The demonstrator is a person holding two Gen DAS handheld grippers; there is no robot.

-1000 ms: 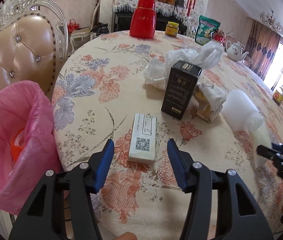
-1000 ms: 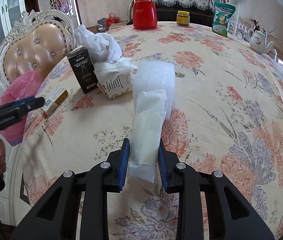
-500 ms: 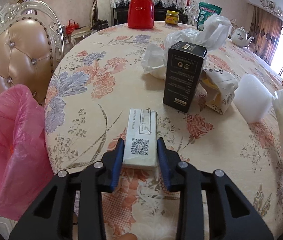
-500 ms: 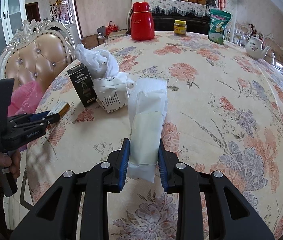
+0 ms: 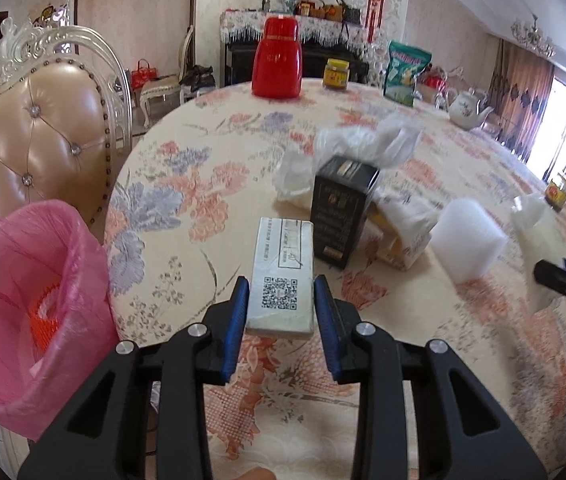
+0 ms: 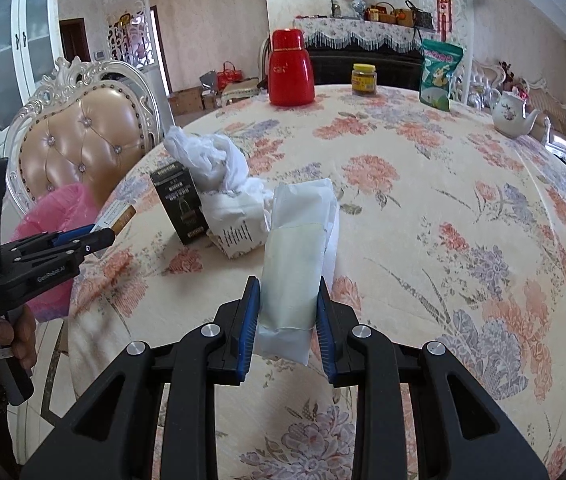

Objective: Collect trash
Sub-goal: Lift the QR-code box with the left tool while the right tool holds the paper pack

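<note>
The left gripper (image 5: 281, 304) clamps a flat rectangular grey-white carton with a QR code (image 5: 283, 276) between its 2 blue pads; its jaws have just been closing onto this carton, which sticks out ahead of the fingertips over the round table with a floral cloth (image 5: 211, 168). Left of that gripper, beside the table edge, stands a bin lined with a pink plastic bag (image 5: 31, 304), in front of a tufted tan leather chair (image 5: 31, 140). Just ahead and slightly right of the carton stands an upright black cardboard box (image 5: 341, 208), with crumpled white plastic bags (image 5: 363, 144) behind it and a white foam block (image 5: 469, 240) further right.

The right gripper (image 6: 287, 320) is closed on a long white paper-and-plastic packet (image 6: 299, 256), which points away from the fingertips above the cloth. Ahead and left of it lie a crumpled printed white paper bag (image 6: 235, 220) and the black box. Far ahead stand a red thermos (image 6: 290, 68), a yellow-lidded jar (image 6: 363, 79), a green snack bag (image 6: 439, 76) and a white teapot (image 6: 513, 114).
</note>
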